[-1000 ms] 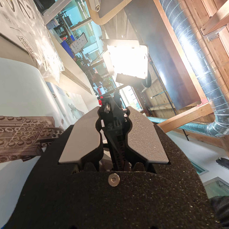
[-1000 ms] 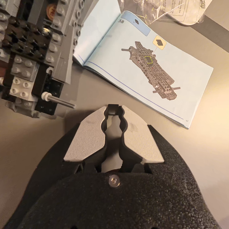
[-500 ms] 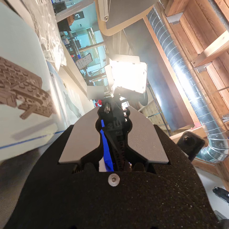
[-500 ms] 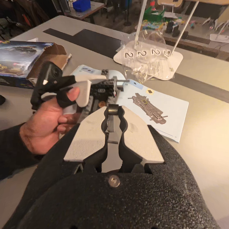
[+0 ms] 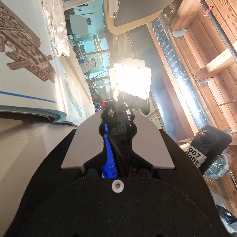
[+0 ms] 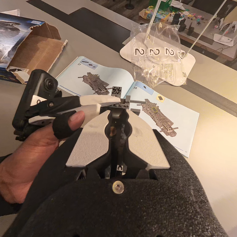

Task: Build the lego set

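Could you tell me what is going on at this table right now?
A person holds a hand-held gripper in each hand above a grey table. The left hand-held gripper is clamped on a dark grey brick model, held up in the air. The right hand-held gripper grips a small dark piece right beneath that model. An open instruction booklet, a clear plastic bag and a torn cardboard box lie behind.

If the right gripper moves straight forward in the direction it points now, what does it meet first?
Probably the grey brick model held by the left gripper: it lies right across the tips of the right gripper, whose jaws already pinch a small dark piece. Depth is uncertain.
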Demonstrator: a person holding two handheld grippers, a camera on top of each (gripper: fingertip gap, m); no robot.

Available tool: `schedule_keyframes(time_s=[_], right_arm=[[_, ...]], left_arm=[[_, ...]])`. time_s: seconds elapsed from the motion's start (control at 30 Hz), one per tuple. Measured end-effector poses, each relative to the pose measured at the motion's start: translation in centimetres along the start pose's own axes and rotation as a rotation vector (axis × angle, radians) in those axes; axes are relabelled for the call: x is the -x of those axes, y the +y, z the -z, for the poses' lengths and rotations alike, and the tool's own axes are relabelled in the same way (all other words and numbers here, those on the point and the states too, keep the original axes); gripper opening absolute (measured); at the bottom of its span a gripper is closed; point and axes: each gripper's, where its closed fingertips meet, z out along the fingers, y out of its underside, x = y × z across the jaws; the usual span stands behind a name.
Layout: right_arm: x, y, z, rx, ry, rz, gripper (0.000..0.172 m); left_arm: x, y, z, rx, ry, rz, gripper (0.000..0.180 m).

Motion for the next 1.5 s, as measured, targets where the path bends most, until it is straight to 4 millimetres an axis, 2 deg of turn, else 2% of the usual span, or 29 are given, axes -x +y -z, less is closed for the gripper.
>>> schedule_keyframes(time_s=[0.27,0.77,1.03,1.23,1.3,1.43,1.5], right_arm=[[0.1,-0.2,-0.8,0.022,0.032,0.02,0.015],[0.7,-0.2,-0.5,0.019,-0.047,0.027,0.024],[0.2,0.0,0.7,-0.021,-0.057,0.186,0.025],[0.0,-0.1,1.3,-0.019,-0.054,0.526,0.025],[0.0,-0.3,1.4,-0.006,-0.089,0.582,0.025],[0.1,-0.6,1.6,0.001,-0.179,0.61,0.025],[-0.7,-0.2,1.5,0.03,-0.177,0.528,0.026]], left_arm=[[0.6,-0.5,0.2,-0.021,-0.012,0.058,0.036],[0.7,-0.7,0.2,-0.025,-0.006,0.092,0.036],[0.7,-0.9,0.3,-0.036,0.005,0.125,0.036],[0.8,-0.9,0.3,-0.031,0.003,0.131,0.036],[0.7,-0.8,0.2,-0.026,0.005,0.132,0.036],[0.8,-0.6,0.1,-0.008,-0.005,0.135,0.036],[0.8,-0.7,0.1,-0.009,0.0,0.145,0.036]])
